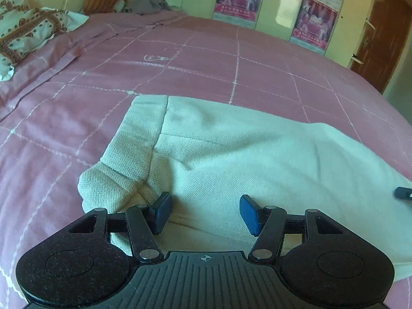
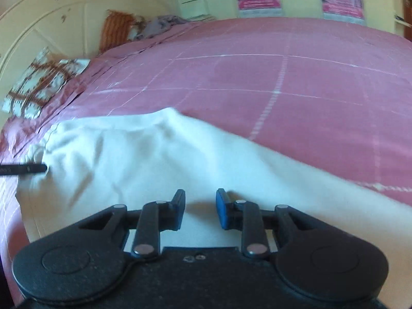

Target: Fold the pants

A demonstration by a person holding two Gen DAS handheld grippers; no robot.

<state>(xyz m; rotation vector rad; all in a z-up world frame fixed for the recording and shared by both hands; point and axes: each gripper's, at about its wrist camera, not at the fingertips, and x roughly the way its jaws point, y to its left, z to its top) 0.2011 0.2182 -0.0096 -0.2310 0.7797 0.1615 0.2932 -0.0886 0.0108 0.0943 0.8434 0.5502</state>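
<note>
Left gripper point(image 1: 204, 212) hangs with jaws parted, nothing between them, over the cream pants point(image 1: 231, 152); right gripper point(image 2: 199, 209) stands narrowly open, likewise empty; the pants lie on the pink bedspread point(image 1: 206, 59); beyond, a patterned pillow point(image 1: 28, 31).

My left gripper point(image 1: 204, 212) is black, speckled plastic. Its two fingers point(image 1: 161, 215) carry blue flat pads. Thin black link bars join them to two round housings, and each joint has a silver rivet. The middle plate is ribbed and has a small white cross mark. My right gripper point(image 2: 198, 209) has the same black body, blue pads point(image 2: 222, 209) and silver rivets, and some pale spots on its plate.
</note>
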